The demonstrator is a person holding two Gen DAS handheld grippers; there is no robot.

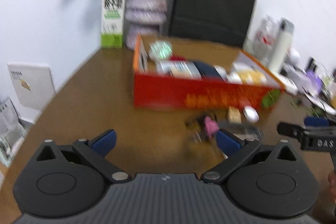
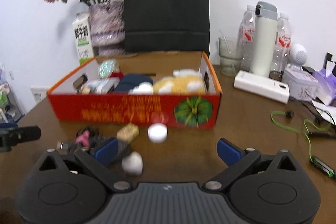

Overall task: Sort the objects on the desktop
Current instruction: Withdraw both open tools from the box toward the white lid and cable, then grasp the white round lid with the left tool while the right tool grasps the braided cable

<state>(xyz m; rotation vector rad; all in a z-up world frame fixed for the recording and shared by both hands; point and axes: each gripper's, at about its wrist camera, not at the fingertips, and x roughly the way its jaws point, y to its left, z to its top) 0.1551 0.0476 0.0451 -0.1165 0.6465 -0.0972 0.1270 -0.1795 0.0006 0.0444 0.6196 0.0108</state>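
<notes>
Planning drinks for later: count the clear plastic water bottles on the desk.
2. One bottle stands left of the white thermos, the other bottle right of it, both partly behind it. More may be hidden.

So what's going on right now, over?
Left gripper and right gripper open, empty. Red box part filled; small items loose on table before it. Nothing blocking.

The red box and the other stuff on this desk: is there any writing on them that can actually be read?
"DAS": white letters on the right gripper, cut off by the frame edge.
Red box: yellow lettering, too blurred to read.
Milk carton: large Chinese characters, too blurred to read.
Water bottles: red labels, unreadable.
</notes>
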